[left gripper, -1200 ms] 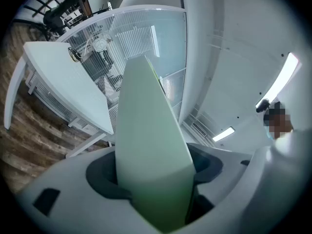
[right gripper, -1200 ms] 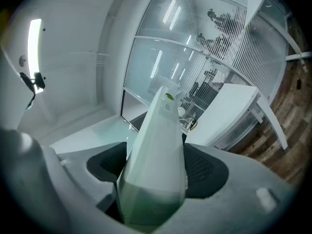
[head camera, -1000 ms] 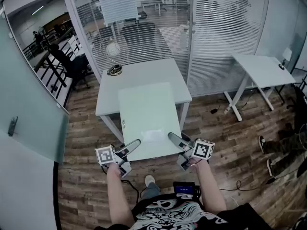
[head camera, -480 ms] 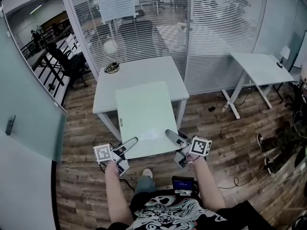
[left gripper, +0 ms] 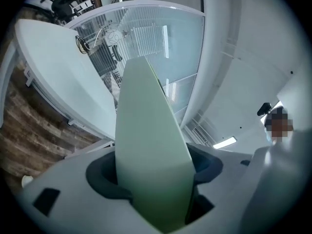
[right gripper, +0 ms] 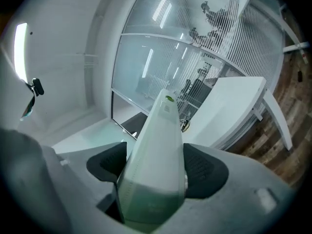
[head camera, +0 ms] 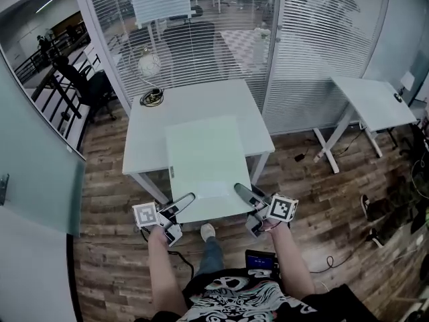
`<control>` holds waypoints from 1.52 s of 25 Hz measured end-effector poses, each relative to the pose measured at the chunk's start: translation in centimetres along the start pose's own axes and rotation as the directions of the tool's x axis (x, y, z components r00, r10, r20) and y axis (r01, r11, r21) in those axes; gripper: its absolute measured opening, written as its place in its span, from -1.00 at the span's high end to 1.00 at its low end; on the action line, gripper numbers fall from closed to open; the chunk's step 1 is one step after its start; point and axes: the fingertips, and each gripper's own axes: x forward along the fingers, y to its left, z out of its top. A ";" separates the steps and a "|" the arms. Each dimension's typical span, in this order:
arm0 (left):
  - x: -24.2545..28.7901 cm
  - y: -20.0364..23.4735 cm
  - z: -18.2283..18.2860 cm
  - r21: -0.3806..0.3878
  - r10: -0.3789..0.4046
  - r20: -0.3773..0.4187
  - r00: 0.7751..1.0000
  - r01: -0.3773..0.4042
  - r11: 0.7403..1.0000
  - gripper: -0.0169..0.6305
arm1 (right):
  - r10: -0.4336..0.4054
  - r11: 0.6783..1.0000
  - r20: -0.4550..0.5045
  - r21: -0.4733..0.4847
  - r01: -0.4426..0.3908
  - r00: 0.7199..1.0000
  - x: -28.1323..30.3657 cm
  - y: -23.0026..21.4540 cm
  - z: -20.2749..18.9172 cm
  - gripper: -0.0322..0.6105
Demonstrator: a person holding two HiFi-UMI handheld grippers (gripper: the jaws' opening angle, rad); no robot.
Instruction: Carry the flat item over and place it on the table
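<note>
A pale green flat board [head camera: 205, 163] is held level in front of me, its far end over the near part of a white table [head camera: 142, 146]. My left gripper [head camera: 184, 202] is shut on the board's near left corner and my right gripper [head camera: 242, 194] is shut on its near right corner. In the left gripper view the board [left gripper: 148, 150] runs edge-on between the jaws, with the white table [left gripper: 53, 72] to its left. In the right gripper view the board [right gripper: 158, 150] fills the gap between the dark pads, and the table [right gripper: 234, 106] lies beyond.
A globe [head camera: 149, 66] and a coiled cable [head camera: 152, 98] sit at the table's far left corner. Glass walls with blinds [head camera: 315, 39] stand behind it. A second white table [head camera: 375, 102] stands to the right. Office chairs [head camera: 191, 45] are beyond the glass. The floor is wood planks.
The view has shifted closer to the white table, and the board's far end now reaches further over the tabletop. Both grippers keep their hold on the board's near corners.
</note>
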 end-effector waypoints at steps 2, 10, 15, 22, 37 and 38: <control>1.1 2.0 3.5 -0.018 -0.010 -0.005 1.000 0.010 1.000 -0.10 | -0.021 1.000 0.003 0.014 0.021 1.000 3.2 -2.3 1.6 -0.20; 4.4 10.5 16.9 -0.085 0.026 -0.039 0.999 -0.029 0.996 -0.10 | -0.111 0.992 -0.011 0.053 0.111 0.994 14.9 -11.0 7.5 -0.20; 5.3 14.4 22.7 -0.111 0.048 -0.039 0.998 -0.052 0.992 -0.10 | -0.121 0.991 -0.027 0.059 0.122 0.992 20.7 -14.2 10.1 -0.20; 6.9 16.8 26.9 -0.152 0.029 -0.041 0.999 -0.034 0.988 -0.10 | -0.137 0.986 -0.026 0.091 0.138 0.990 24.4 -17.0 12.0 -0.20; 9.2 19.6 29.5 -0.172 0.014 -0.040 0.999 -0.021 0.985 -0.10 | -0.102 0.985 -0.024 0.141 0.105 0.994 27.2 -19.8 14.0 -0.20; 9.1 20.1 29.6 -0.159 0.026 -0.043 0.999 -0.032 0.987 -0.10 | -0.126 0.985 -0.039 0.115 0.130 0.991 27.1 -20.5 14.1 -0.20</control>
